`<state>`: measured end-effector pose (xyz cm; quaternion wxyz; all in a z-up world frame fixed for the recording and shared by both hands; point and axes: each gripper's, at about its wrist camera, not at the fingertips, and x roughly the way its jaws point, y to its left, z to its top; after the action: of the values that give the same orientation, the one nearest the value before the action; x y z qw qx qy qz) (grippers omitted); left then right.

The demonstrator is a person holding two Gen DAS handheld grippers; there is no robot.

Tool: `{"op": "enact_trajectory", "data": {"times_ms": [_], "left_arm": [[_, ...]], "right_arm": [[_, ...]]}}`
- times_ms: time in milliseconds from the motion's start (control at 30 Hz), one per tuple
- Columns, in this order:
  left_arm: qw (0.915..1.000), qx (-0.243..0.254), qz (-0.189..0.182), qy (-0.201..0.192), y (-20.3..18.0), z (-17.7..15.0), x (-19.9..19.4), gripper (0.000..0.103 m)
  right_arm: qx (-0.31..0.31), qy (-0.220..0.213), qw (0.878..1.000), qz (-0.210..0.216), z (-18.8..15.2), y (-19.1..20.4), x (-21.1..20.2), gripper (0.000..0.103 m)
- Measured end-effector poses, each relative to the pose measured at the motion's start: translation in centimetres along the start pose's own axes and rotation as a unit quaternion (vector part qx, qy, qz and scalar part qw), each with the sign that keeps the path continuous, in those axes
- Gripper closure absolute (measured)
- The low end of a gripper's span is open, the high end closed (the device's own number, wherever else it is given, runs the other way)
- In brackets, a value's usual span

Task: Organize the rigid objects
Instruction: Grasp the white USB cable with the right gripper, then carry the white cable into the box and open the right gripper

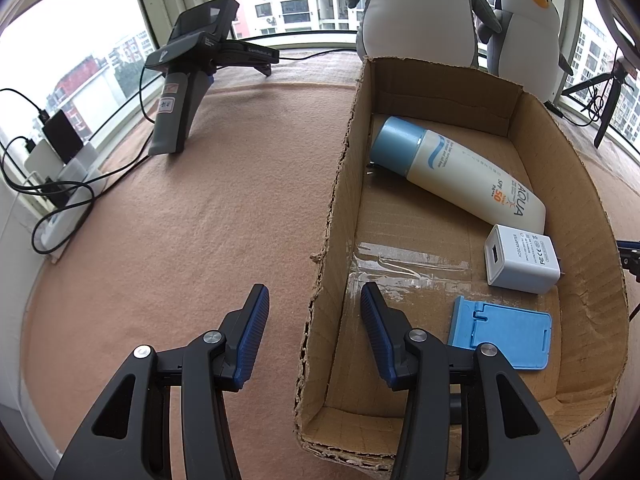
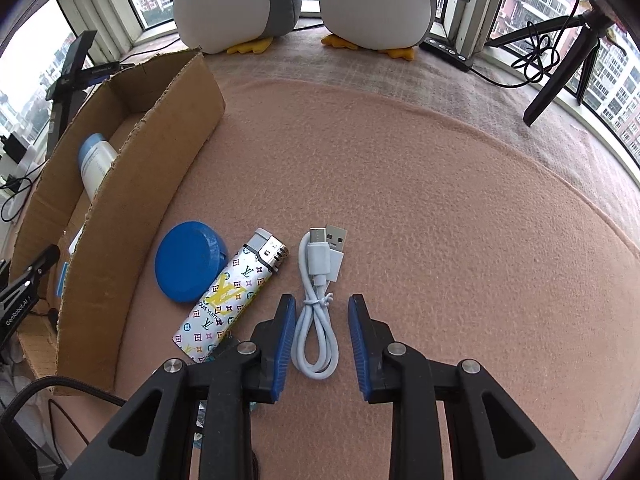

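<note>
Left wrist view: the left gripper (image 1: 315,316) had its fingers apart and empty, straddling the torn near-left wall of the cardboard box (image 1: 334,216), one finger over the pink felt table (image 1: 208,216), the other inside the box. In the box lay a sunscreen bottle (image 1: 460,172) on its side, long axis running from the upper left to the lower right of the frame, blue cap toward the far left corner. Just beside its base sat a white USB charger (image 1: 522,260), port facing left, and nearer the camera a blue phone stand (image 1: 504,330) lay flat. A spare gripper unit (image 1: 192,80) stood on the table at upper left, with chargers and cables (image 1: 60,168) along the sill; two plush penguins (image 1: 420,12) sat behind the box. Right wrist view: the right gripper (image 2: 322,336) hung with fingers apart, one on either side of a coiled white USB cable (image 2: 316,320) lying on the table, not touching it; the cable's long axis ran up the frame, both plugs pointing away from the camera. Left of it a patterned lighter (image 2: 230,300) lay tilted, metal head toward upper right, touching a blue round lid (image 2: 188,266) just beside the box's outer wall. A tripod (image 2: 560,76) stood at upper right.
</note>
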<state>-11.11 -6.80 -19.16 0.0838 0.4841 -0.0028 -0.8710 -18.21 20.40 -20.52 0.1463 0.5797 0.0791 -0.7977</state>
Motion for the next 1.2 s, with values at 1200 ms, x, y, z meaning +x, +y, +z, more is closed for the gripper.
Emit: {"op": "enact_trajectory", "data": {"times_ms": [1200], "left_arm": [[1.0, -0.002, -0.002, 0.0, -0.1, 0.0, 0.0, 0.056]], "right_arm": [[-0.032, -0.087, 0.993, 0.075, 4.6, 8.0, -6.5, 0.09]]}}
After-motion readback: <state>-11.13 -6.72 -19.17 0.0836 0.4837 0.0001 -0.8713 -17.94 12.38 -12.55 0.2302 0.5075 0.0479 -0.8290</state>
